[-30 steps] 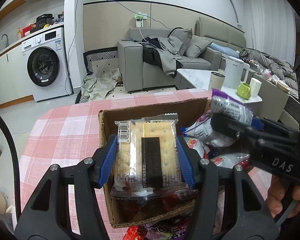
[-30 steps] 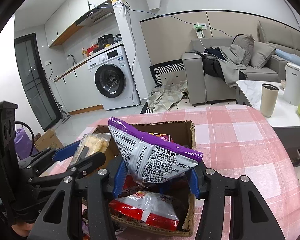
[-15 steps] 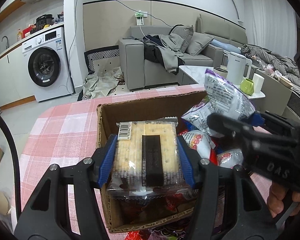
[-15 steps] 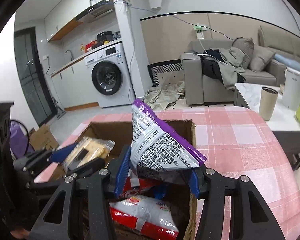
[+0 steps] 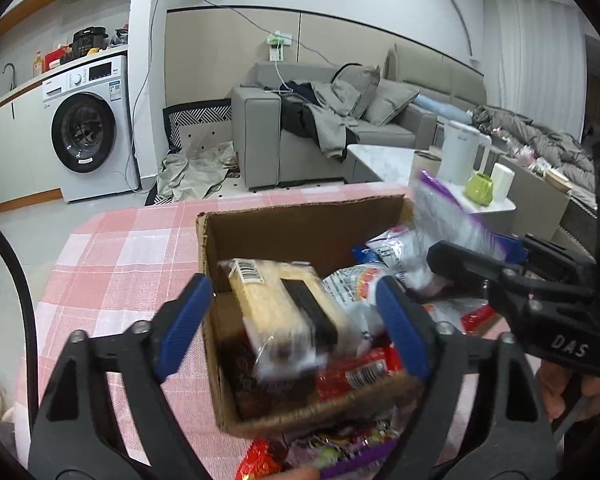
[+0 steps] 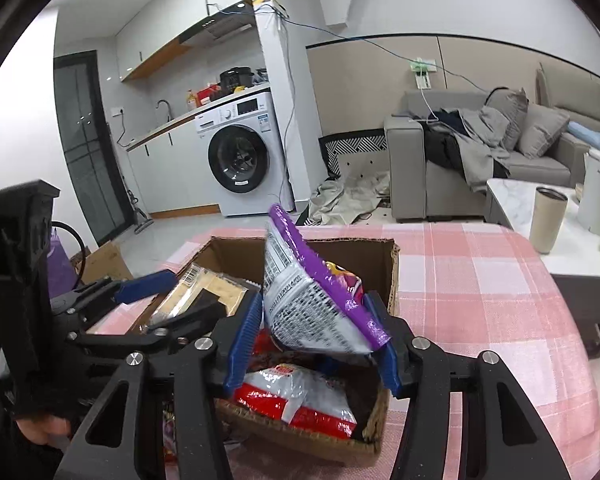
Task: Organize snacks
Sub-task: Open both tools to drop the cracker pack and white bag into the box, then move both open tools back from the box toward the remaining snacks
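With left gripper (image 5: 292,316) jaws spread and cracker pack (image 5: 288,312) loose inside the box (image 5: 300,224), ease right gripper (image 6: 314,336), jaws pinching the purple bag (image 6: 312,300), down beside it before letting go.

Left gripper (image 5: 290,322): matte black plastic frame with triangular cut-outs, silver screw heads, ribbed blue pads (image 5: 182,322) on the jaws; black cable looping at its left side. Right gripper (image 6: 314,344): same black frame, silver screws, blue pads; white "DAS" lettering on its body. Bare skin of both hands at the grips.
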